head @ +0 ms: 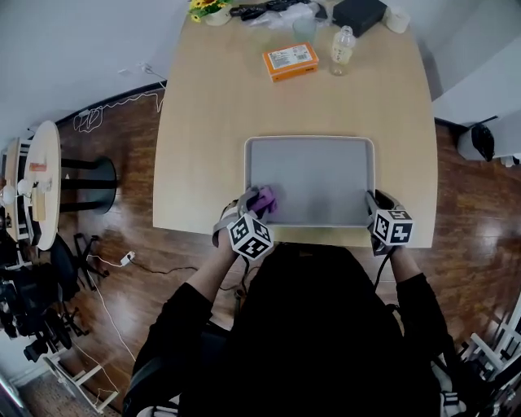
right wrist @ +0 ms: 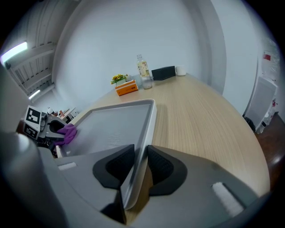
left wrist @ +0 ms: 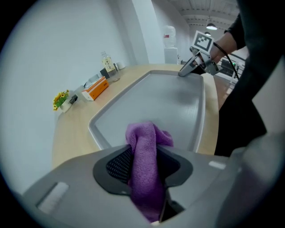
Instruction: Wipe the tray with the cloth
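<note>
A grey rectangular tray [head: 310, 144] lies on the wooden table near its front edge. My left gripper [head: 259, 205] is shut on a purple cloth [head: 267, 199], which rests on the tray's near left corner. In the left gripper view the cloth [left wrist: 144, 156] bulges out between the jaws over the tray [left wrist: 160, 102]. My right gripper [head: 376, 205] is shut on the tray's near right rim. In the right gripper view the rim [right wrist: 141, 162] runs between the two pads, and the left gripper [right wrist: 57, 129] with the cloth [right wrist: 68, 132] shows far left.
At the table's far end stand an orange box [head: 291, 61], a clear bottle [head: 343, 49], a glass [head: 304, 30], a black box [head: 358, 14] and yellow flowers [head: 206, 8]. A round side table [head: 42, 183] stands on the wooden floor at left.
</note>
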Tool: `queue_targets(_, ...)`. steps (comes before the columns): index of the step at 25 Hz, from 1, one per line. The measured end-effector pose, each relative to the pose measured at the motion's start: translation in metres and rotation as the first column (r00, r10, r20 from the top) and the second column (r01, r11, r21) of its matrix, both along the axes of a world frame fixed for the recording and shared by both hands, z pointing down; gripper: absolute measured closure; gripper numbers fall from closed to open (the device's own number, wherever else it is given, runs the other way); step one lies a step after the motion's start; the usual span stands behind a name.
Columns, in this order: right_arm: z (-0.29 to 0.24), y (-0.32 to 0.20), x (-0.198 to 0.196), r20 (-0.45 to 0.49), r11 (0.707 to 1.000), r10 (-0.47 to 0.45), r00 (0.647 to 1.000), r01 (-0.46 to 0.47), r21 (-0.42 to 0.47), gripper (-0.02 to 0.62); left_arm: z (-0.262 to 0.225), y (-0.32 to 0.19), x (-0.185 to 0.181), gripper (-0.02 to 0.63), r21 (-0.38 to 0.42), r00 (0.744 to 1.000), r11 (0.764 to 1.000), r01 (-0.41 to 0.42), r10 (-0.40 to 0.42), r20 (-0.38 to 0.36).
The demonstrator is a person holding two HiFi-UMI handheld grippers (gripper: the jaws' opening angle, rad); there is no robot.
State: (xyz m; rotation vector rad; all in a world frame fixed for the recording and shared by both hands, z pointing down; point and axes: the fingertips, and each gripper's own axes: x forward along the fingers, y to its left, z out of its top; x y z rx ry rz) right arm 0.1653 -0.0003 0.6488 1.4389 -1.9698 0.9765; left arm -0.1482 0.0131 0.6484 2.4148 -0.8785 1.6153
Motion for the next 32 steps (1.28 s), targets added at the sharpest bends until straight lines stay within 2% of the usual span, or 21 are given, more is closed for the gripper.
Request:
queue_targets(3,-0.001,-0.001,-0.006,0.002,1.000,0.009,1.000,-0.009,0.010,0.500,-0.002,0.013,0.029,0.483,-0.036,0.997,0.997,-0.064,0.062,-0.044)
queue_targets(6,0.000,-0.003,-0.010,0.008,1.000,0.006,1.000,-0.006,0.015,0.500,-0.002,0.028,0.080,0.483,-0.062,0.977,0.977,-0.203,0.199,-0.077)
queue_targets(8,0.001,-0.003,-0.008,0.013,1.000,0.004,1.000,-0.004,0.017,0.500,0.000,0.038,0.125,0.483,-0.069,0.946,0.946,-0.318,0.311,-0.093)
queue_targets(12,0.002,0.000,-0.005,0.025,1.000,-0.001,1.000,0.001,0.009,0.500,0.000,0.054,0.217,0.483,-0.071,0.851,0.850,-0.522,0.514,-0.107)
queue_targets(15,0.003,0.000,-0.004,0.046,1.000,-0.017,0.999,0.018,-0.018,0.499,-0.003,0.060,0.268,0.483,-0.079,0.794,0.791,-0.607,0.599,-0.107)
queue_targets(17,0.002,0.001,-0.003,0.064,0.999,-0.020,0.998,0.023,-0.041,0.499,-0.003,0.062,0.287,0.483,-0.094,0.777,0.772,-0.629,0.621,-0.103)
queue_targets(19,0.002,0.001,-0.001,0.081,0.998,-0.017,0.997,0.022,-0.061,0.500,-0.004,0.063,0.293,0.483,-0.104,0.777,0.770,-0.630,0.621,-0.107)
queue_targets(22,0.003,0.002,0.002,0.084,0.998,-0.016,0.996,0.021,-0.063,0.500,-0.004,0.063,0.291,0.483,-0.088,0.796,0.793,-0.603,0.590,-0.139)
queue_targets(24,0.003,0.001,0.004,0.078,0.998,-0.016,0.997,0.020,-0.053,0.500,-0.003,0.061,0.279,0.483,-0.076,0.806,0.805,-0.588,0.576,-0.134)
queue_targets(28,0.004,0.000,0.008,0.071,0.999,-0.009,0.997,0.013,-0.046,0.500,0.000,0.058,0.229,0.483,-0.065,0.825,0.825,-0.561,0.551,-0.123)
queue_targets(32,0.007,-0.003,0.008,0.075,0.999,-0.008,0.997,0.011,-0.045,0.500,0.004,0.048,0.153,0.483,-0.060,0.874,0.876,-0.478,0.468,-0.133)
